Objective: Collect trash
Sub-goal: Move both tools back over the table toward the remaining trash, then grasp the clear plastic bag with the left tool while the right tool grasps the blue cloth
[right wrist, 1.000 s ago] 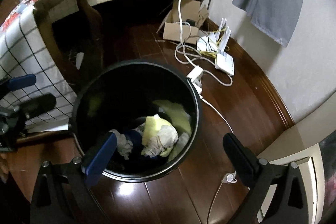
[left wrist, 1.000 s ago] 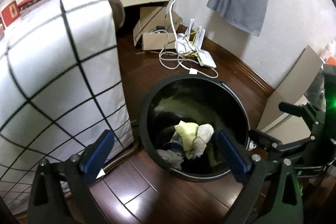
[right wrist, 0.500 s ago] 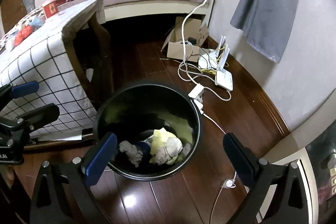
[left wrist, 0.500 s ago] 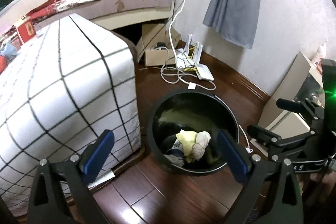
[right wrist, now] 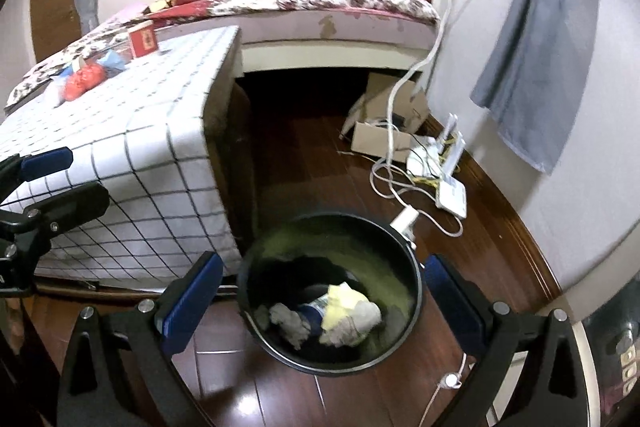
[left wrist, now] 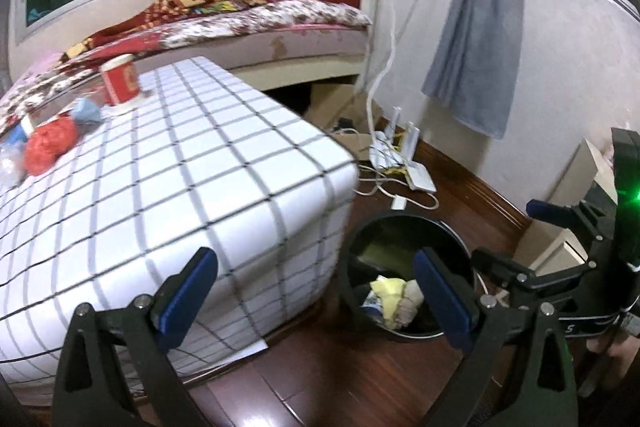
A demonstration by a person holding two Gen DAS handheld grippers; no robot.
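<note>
A black round bin (left wrist: 400, 227) (right wrist: 304, 227) stands on the wooden floor beside a table with a white checked cloth (left wrist: 200, 163) (right wrist: 160, 99). Crumpled yellow and white paper (left wrist: 394, 293) (right wrist: 348, 311) lies inside the bin. On the far left of the table lie a red crumpled wad (left wrist: 50, 143) (right wrist: 84, 83), a blue wad (left wrist: 86, 111) and a red-and-white cup (left wrist: 120, 79) (right wrist: 142, 41). My left gripper (left wrist: 316, 295) is open and empty, high over the table corner. My right gripper (right wrist: 324, 299) is open and empty above the bin.
A bed (right wrist: 320, 11) runs along the back wall. On the floor by the wall sit a cardboard box (right wrist: 384, 135), a white router (left wrist: 412, 171) and tangled cables (right wrist: 400, 183). A grey cloth (left wrist: 476, 27) hangs on the wall. Furniture stands at the right edge.
Both grippers have risen and pulled back from the bin, so it looks smaller and the tabletop with its trash has come into view. Both stay open and empty.
</note>
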